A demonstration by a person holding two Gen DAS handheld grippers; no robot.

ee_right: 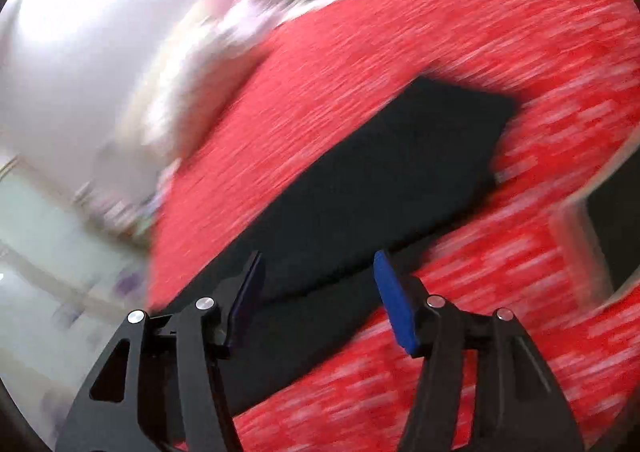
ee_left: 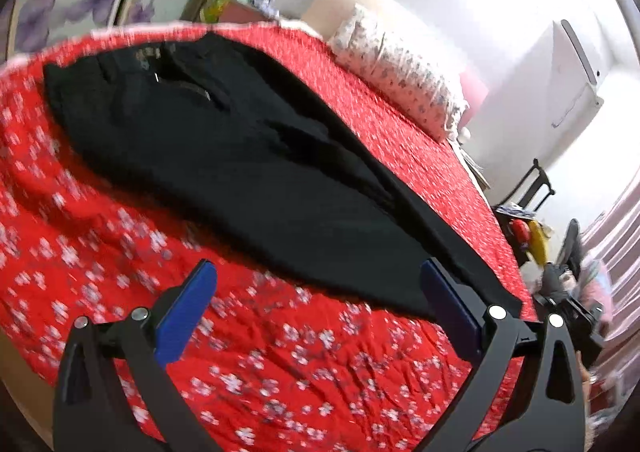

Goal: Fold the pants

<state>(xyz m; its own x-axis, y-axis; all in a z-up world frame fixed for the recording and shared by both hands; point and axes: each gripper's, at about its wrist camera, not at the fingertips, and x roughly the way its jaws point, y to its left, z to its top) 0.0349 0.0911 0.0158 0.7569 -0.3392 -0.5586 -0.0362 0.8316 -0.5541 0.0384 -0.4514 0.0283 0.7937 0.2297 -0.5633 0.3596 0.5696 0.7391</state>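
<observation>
Black pants (ee_left: 248, 155) lie flat on a red bedspread with white flowers (ee_left: 120, 260), waistband at the far left, legs running toward the near right. My left gripper (ee_left: 320, 272) is open and empty, above the spread at the near edge of the legs; its right finger overlaps the leg hem. In the blurred right wrist view the pants (ee_right: 380, 187) stretch away as a long dark strip. My right gripper (ee_right: 318, 264) is open and empty, hovering over the near end of the pants.
A flowered pillow (ee_left: 400, 67) lies at the head of the bed. A white wall and air conditioner (ee_left: 576, 71) stand behind. Clutter and a chair (ee_left: 536, 228) sit off the bed's right side. The bed edge (ee_right: 576, 219) shows at right.
</observation>
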